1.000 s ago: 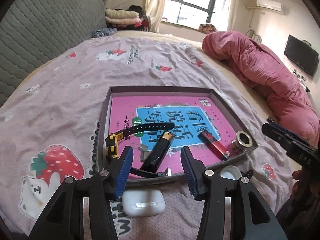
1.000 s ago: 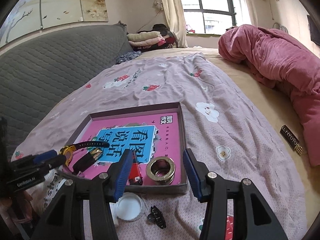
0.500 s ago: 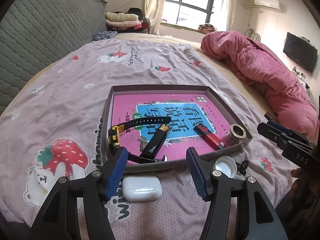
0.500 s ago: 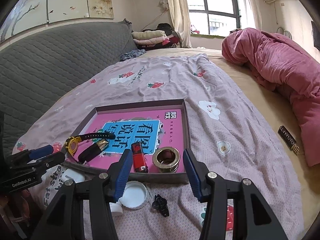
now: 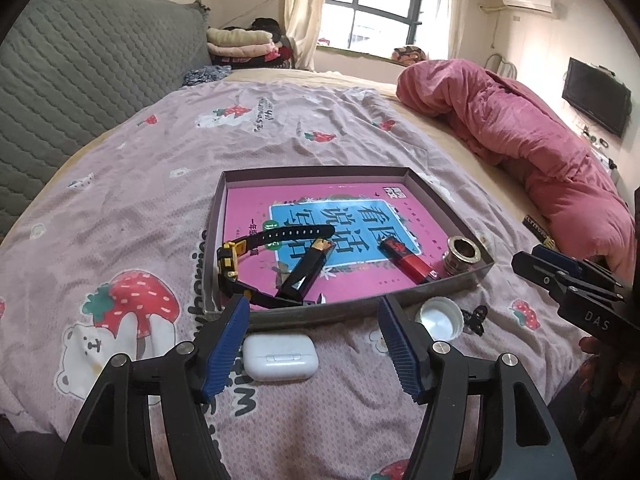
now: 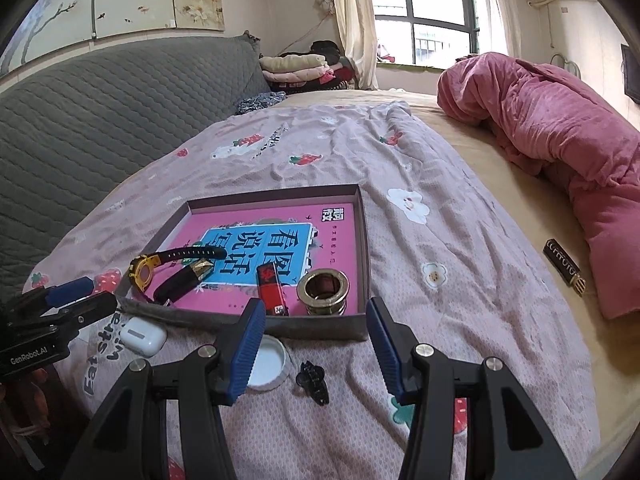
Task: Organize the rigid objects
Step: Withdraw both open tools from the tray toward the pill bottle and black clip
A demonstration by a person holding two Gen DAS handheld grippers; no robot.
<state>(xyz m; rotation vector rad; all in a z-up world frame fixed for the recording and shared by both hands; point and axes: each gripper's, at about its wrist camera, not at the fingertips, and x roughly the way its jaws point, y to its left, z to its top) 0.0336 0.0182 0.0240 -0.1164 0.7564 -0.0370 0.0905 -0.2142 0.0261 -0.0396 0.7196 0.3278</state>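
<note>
A shallow grey tray (image 5: pixel 215 240) with a pink book as its floor lies on the bed. In it are a yellow-and-black watch (image 5: pixel 230 258), a black stick-shaped case (image 5: pixel 304 276), a red lighter (image 5: pixel 408 260) and a metal ring (image 5: pixel 462 254). In front of the tray lie a white earbud case (image 5: pixel 280 356), a white cap (image 6: pixel 266 362) and a small black clip (image 6: pixel 314 376). My left gripper (image 5: pixel 313 308) hovers over the earbud case, jaws opening, pads touching nothing. My right gripper (image 6: pixel 315 308) stands open above the cap and clip.
A pink quilt (image 6: pixel 560 132) is heaped along the right side of the bed, and a dark flat bar (image 6: pixel 562 266) lies beside it. A grey padded headboard (image 5: pixel 80 80) rises on the left. Folded clothes (image 6: pixel 296 68) are stacked at the far end.
My left gripper has drawn back from the tray and its jaws have spread wider; the earbud case now sits between its fingers in the picture. The right gripper has backed off slightly.
</note>
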